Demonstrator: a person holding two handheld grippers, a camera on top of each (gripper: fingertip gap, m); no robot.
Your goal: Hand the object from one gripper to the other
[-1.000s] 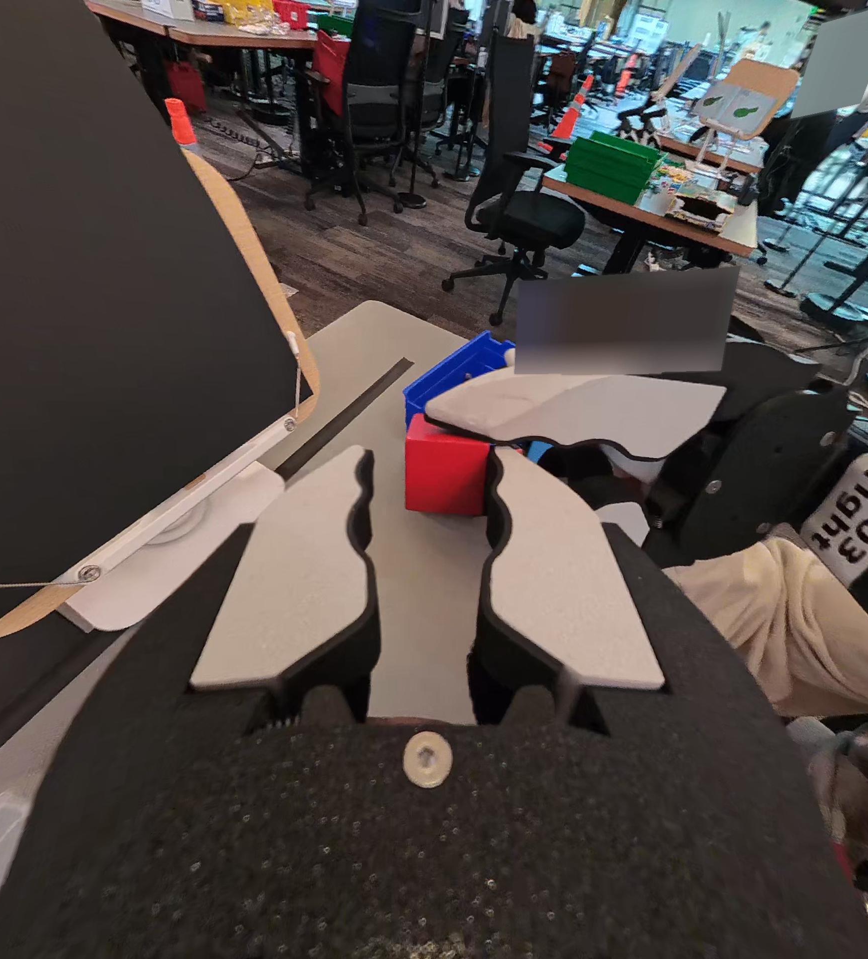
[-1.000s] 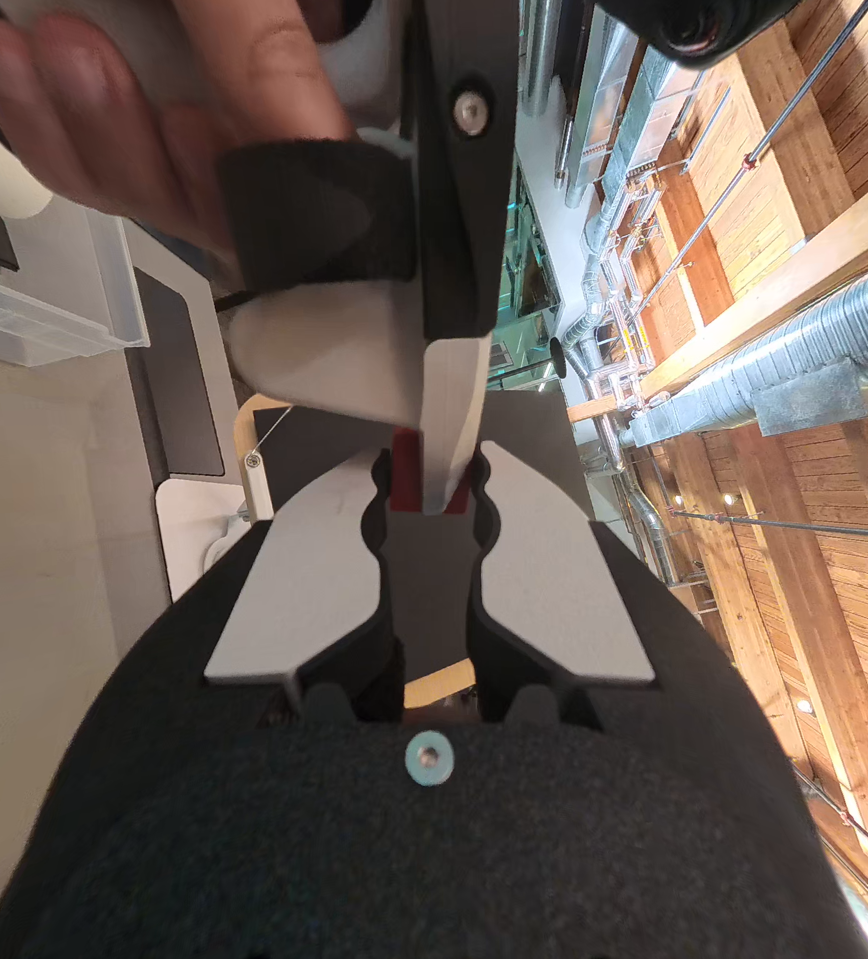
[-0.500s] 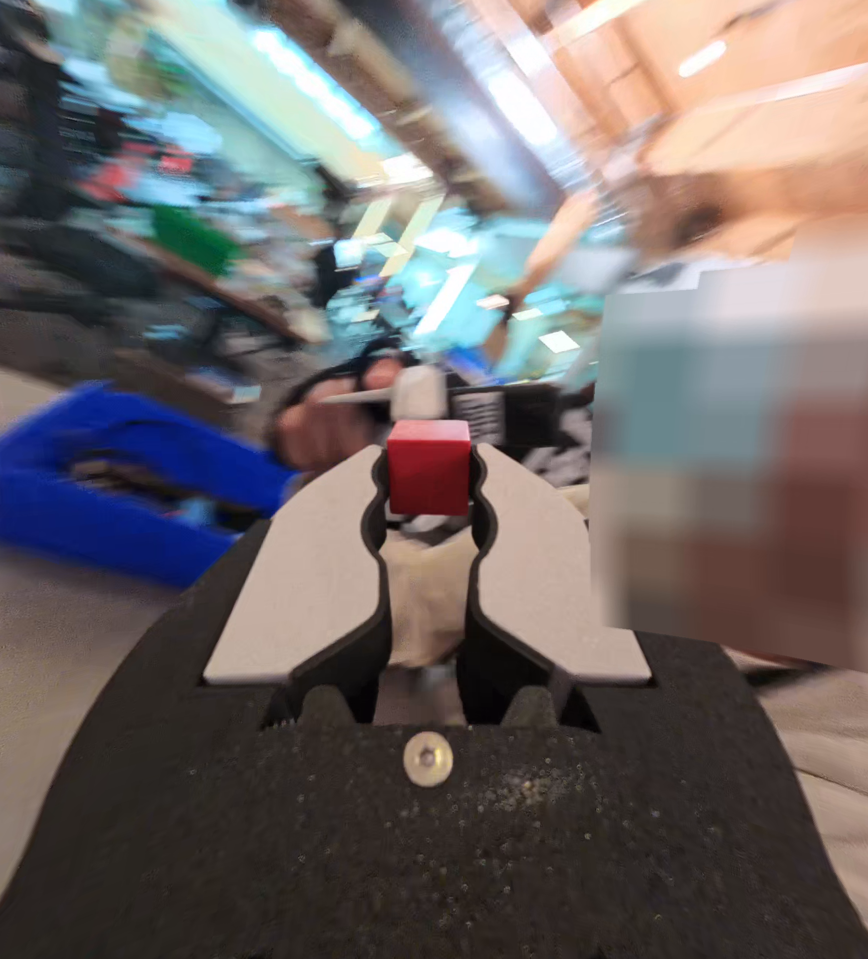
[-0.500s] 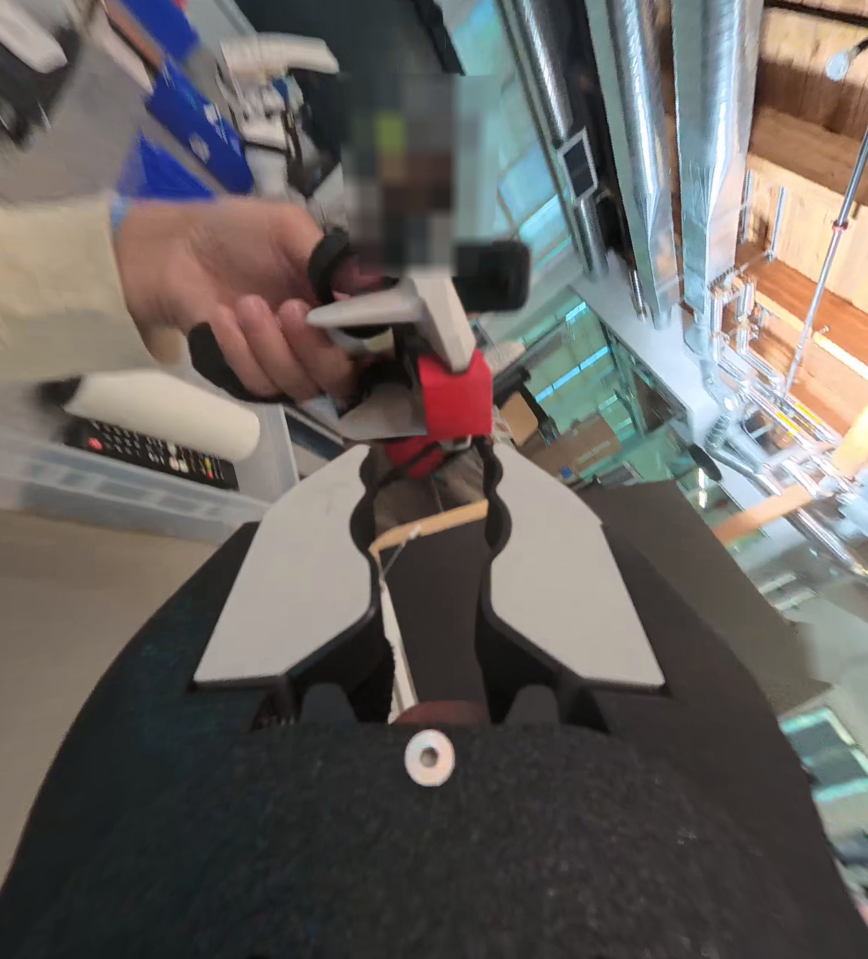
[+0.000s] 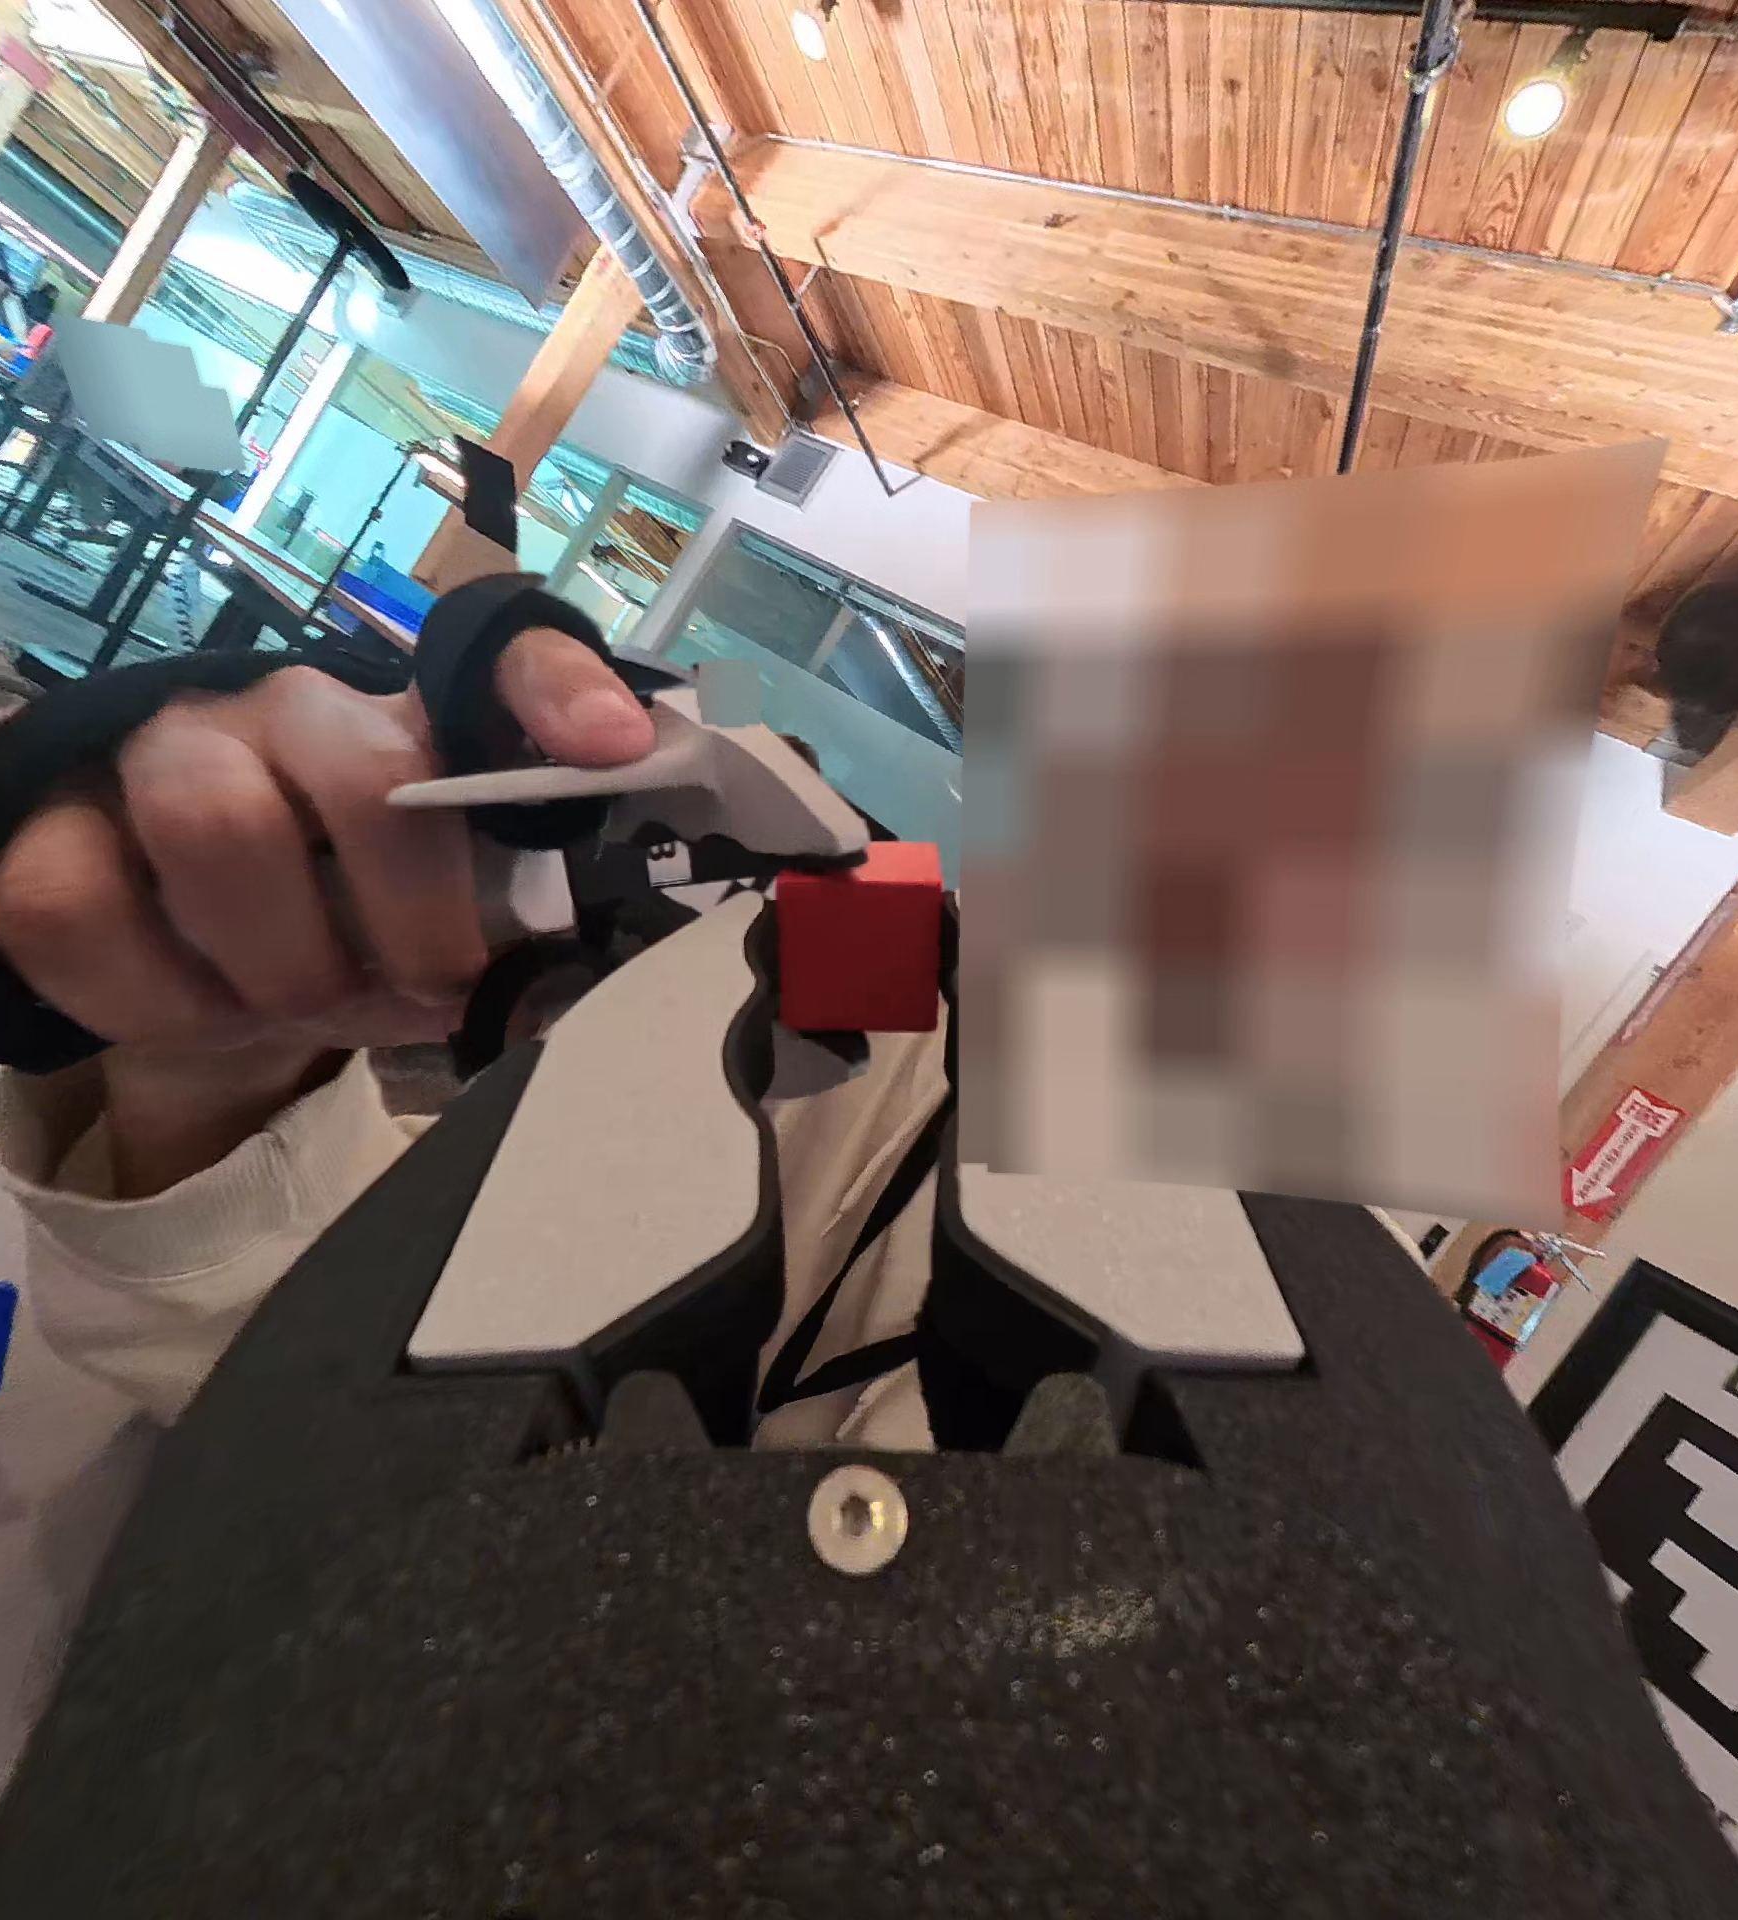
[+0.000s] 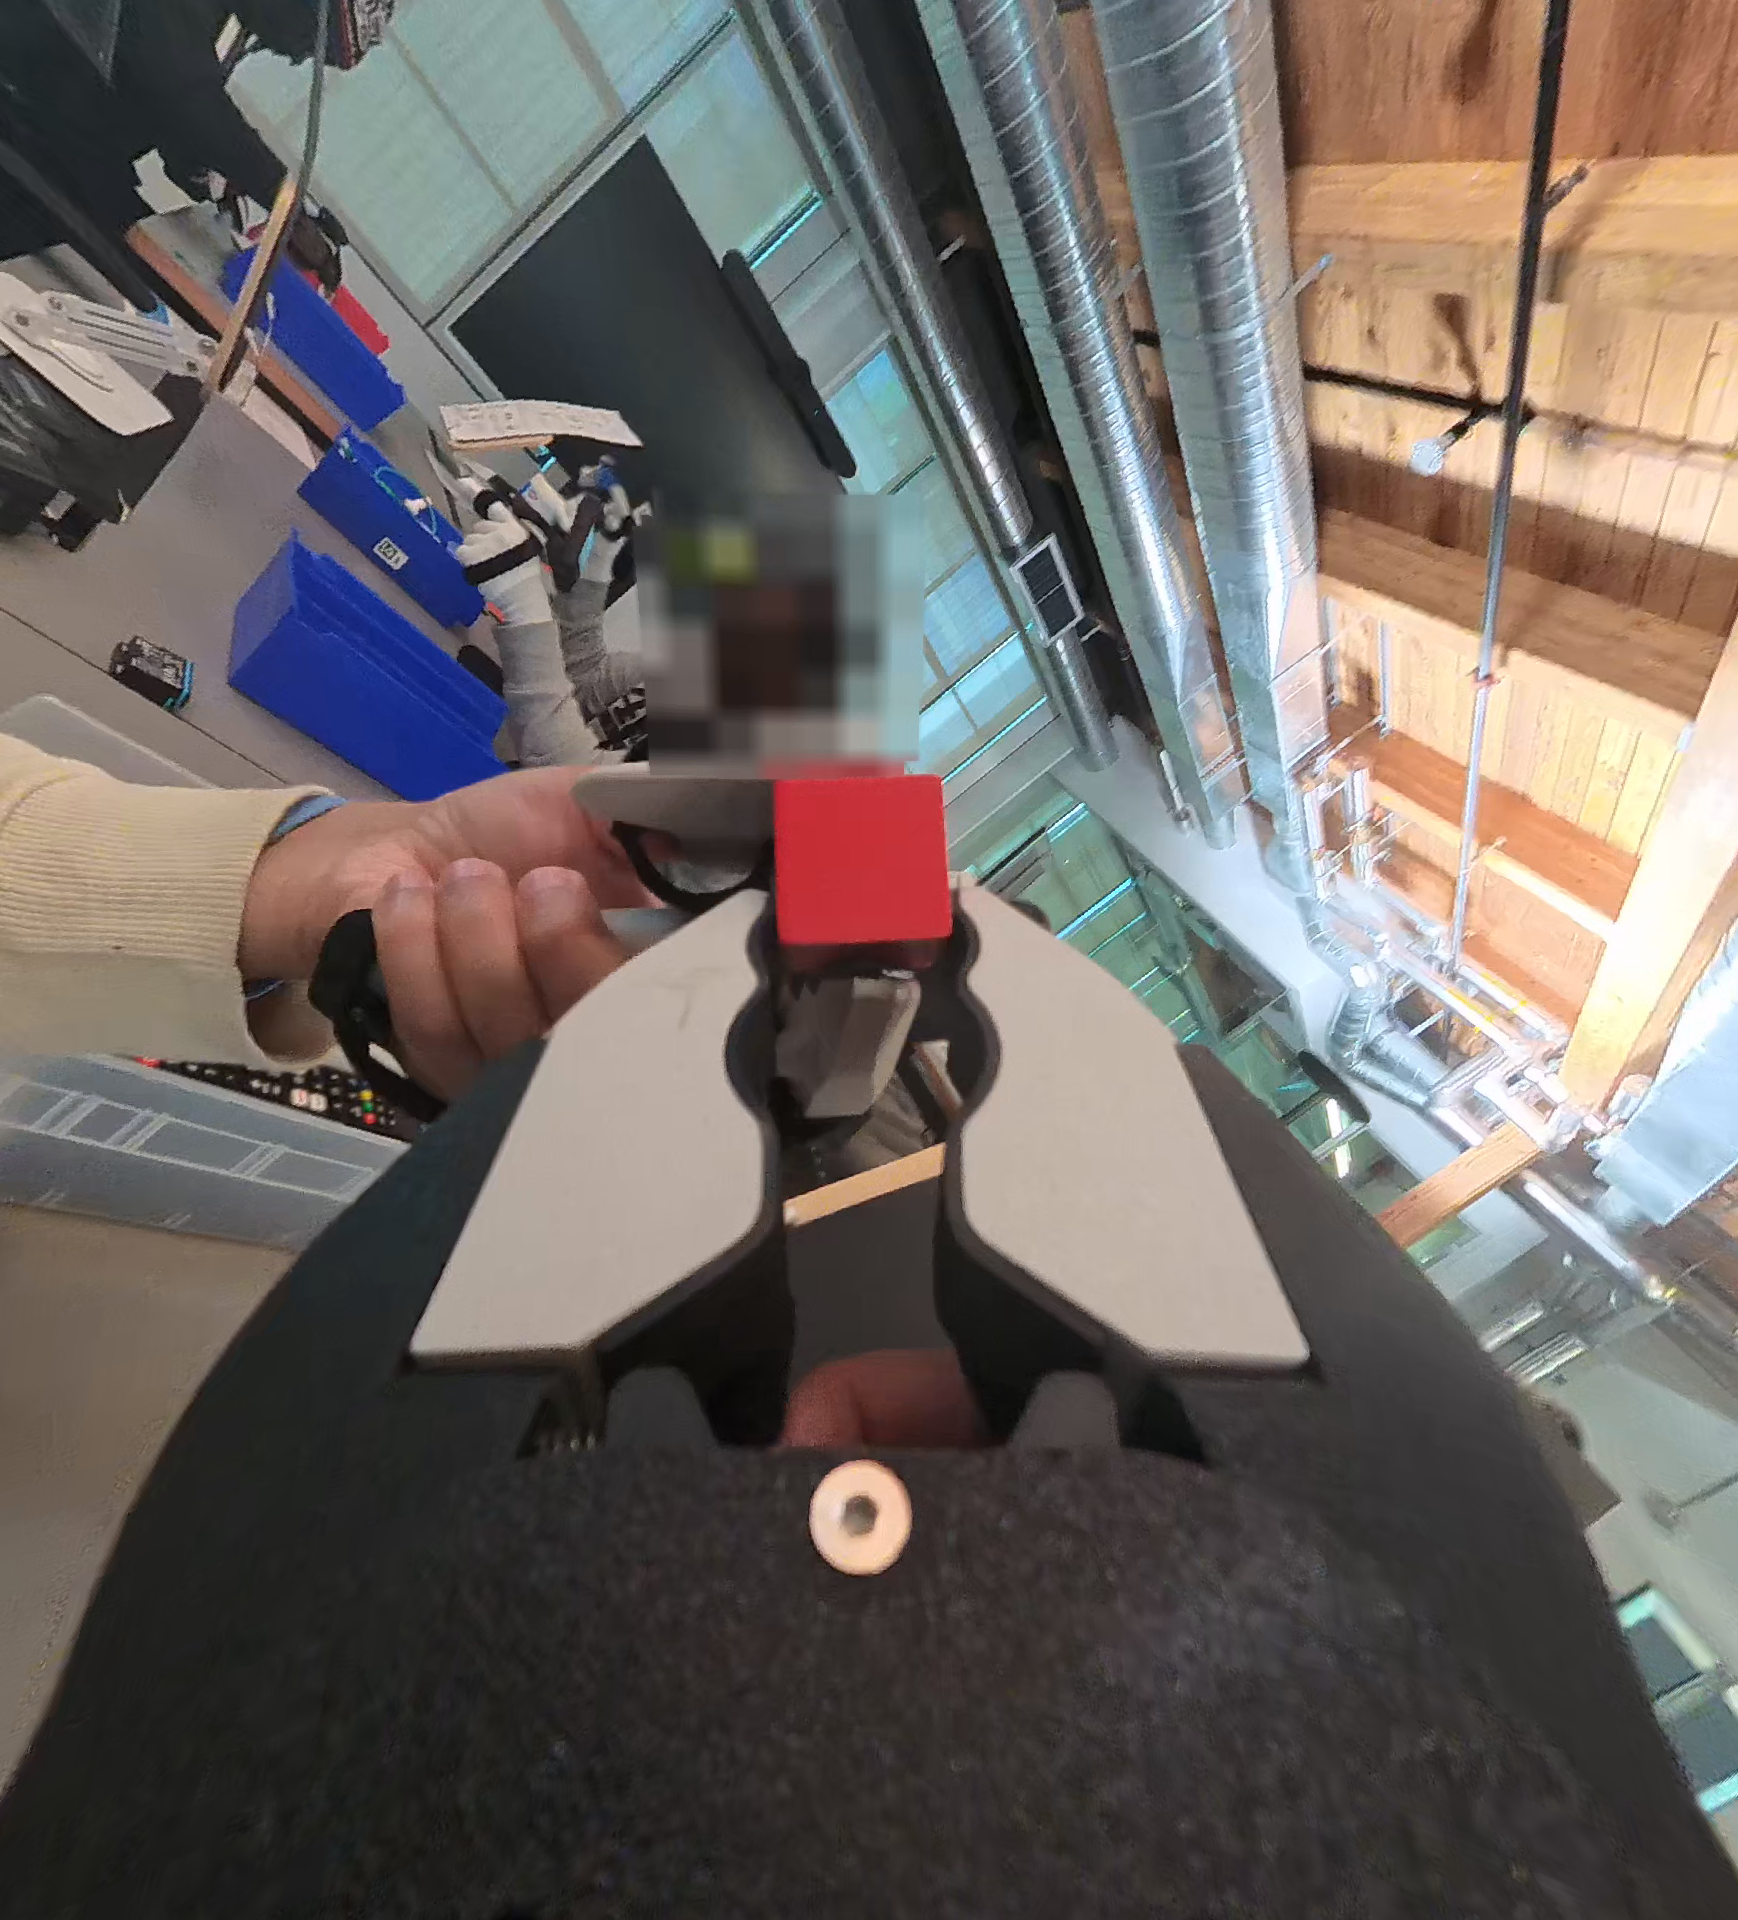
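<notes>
Now the cube (image 5: pixel 860 951) hung in the air, gripped by the left gripper (image 5: pixel 852 940). The right gripper (image 6: pixel 863 920) sat narrow around it; whether it squeezed, nobody could tell. The cube looked hard, light and smooth, best pinched on flat sides.

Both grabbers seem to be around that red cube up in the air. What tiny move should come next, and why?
Probably squeeze the right gripper shut on the red cube before the left gripper lets go. The right one's jaws flank the cube closely, but firm contact isn't clear, while the left one's jaws clamp it.
</notes>
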